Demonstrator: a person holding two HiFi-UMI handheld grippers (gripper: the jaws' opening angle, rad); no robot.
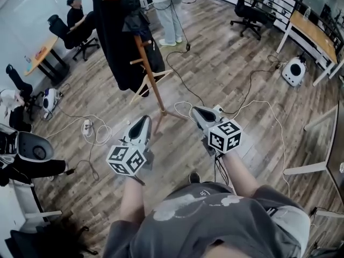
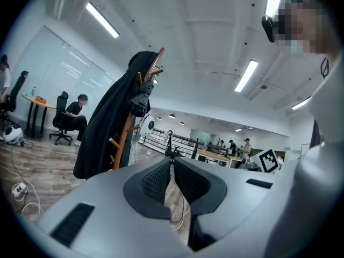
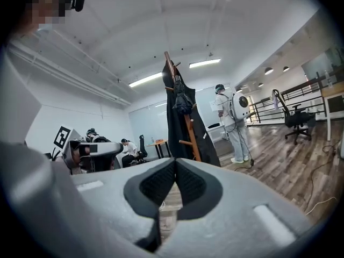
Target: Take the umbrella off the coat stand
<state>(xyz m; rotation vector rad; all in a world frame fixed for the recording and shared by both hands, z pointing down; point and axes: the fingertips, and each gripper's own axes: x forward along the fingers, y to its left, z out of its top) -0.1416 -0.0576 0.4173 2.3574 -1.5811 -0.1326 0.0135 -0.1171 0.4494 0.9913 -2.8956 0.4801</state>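
The left gripper [image 1: 143, 120] and the right gripper [image 1: 196, 112] were both held out in front of the person, side by side and apart from each other, over the wooden floor [image 1: 226, 63]. In the left gripper view the left gripper [image 2: 172, 166] had its two dark pads pressed together with nothing between them, and in the right gripper view the right gripper [image 3: 175, 164] was closed in the same way and also empty. The coat stand [image 1: 154, 87] stood on the floor at about 12 o'clock from the two grippers, well apart from them, with its wooden pole leaning across the head view and its feet spread at the bottom. A long black coat [image 1: 115, 36] hung on the stand at its 9 o'clock side and covered most of the pole. The umbrella [image 1: 136, 19] was on the stand: it hung folded and dark from a peg near the top, just beside the coat and touching it. In the left gripper view the umbrella [image 2: 143, 97] was at 11 o'clock above the closed pads, and in the right gripper view the umbrella [image 3: 183, 99] was at 12 o'clock. At 10 o'clock in the head view a seated person [image 1: 75, 14] was at a table [image 1: 41, 55], and at 12 o'clock behind the stand another person [image 1: 170, 15] was standing. Thin cables [image 1: 185, 82] lay over the floor near the feet of the stand.
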